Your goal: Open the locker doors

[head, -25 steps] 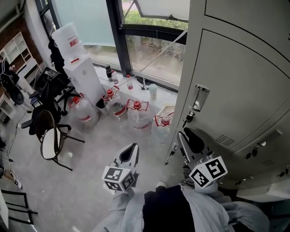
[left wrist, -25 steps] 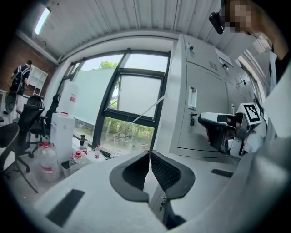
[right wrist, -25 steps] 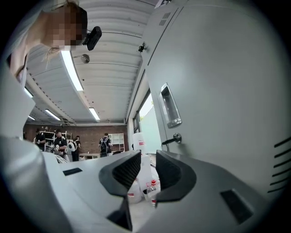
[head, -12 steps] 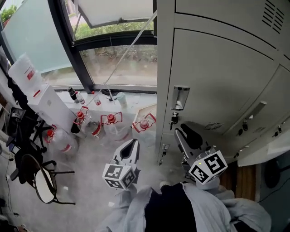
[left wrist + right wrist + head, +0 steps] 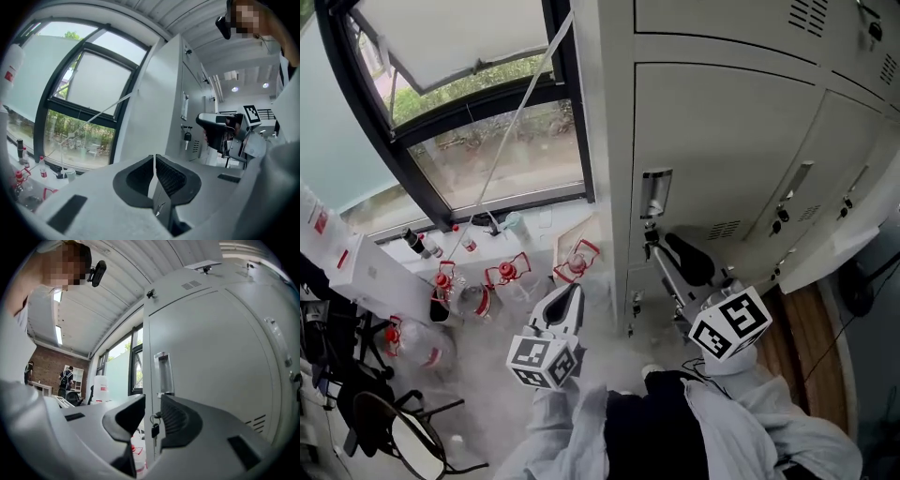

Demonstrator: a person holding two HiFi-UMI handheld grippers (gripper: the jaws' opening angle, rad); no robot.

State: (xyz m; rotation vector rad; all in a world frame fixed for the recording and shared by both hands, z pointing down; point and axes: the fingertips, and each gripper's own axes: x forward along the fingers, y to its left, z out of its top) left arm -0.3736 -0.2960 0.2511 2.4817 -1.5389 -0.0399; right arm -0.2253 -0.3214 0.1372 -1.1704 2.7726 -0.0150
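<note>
The left gripper is closed and empty. The right gripper is slightly open and empty, before one key in one shut locker door.

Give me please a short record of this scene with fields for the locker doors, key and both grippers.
Locker doors: grey metal locker doors, all shut in view
Handle: recessed silver handle, untouched
Key: small dark key hanging below the handle
Right gripper: fingers apart, aimed at the key, holding nothing
Left gripper: fingers together, empty, clear of the locker
</note>
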